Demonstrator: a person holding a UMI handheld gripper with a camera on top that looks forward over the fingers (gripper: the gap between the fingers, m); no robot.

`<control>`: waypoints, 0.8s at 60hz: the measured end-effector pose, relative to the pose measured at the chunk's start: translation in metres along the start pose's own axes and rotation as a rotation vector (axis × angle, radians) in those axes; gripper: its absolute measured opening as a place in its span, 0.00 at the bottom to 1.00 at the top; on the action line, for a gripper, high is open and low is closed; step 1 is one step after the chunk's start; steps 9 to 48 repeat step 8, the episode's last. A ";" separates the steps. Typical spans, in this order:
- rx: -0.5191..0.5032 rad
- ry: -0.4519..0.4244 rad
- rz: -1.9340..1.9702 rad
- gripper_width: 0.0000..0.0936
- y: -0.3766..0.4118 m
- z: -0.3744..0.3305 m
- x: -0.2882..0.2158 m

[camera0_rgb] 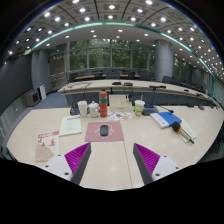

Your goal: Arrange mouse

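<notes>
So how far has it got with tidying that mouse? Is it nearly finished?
It looks barely begun. Done: nothing obvious, though the mouse already lies on its pink mouse pad on the table. In hand: nothing; the hand-held gripper is open and empty, with the mouse well beyond its fingers. Left: reaching forward, gripping the mouse and placing it.

Bright ceiling lights, strong fisheye curvature

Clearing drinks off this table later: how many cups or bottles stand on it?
4, in a row beyond the mouse pad: white cup, second cup, red bottle, pale cup. Others may be hidden.
</notes>
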State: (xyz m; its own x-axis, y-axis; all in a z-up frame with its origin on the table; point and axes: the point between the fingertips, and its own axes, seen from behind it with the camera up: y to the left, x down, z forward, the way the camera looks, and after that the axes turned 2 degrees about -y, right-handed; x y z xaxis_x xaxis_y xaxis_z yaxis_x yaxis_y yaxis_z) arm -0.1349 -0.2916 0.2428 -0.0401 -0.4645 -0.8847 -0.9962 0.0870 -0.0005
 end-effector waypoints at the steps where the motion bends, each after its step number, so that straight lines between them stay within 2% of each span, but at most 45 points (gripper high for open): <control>1: 0.001 0.002 -0.001 0.91 -0.001 -0.001 0.001; 48: 0.004 -0.015 0.010 0.91 -0.004 -0.011 -0.003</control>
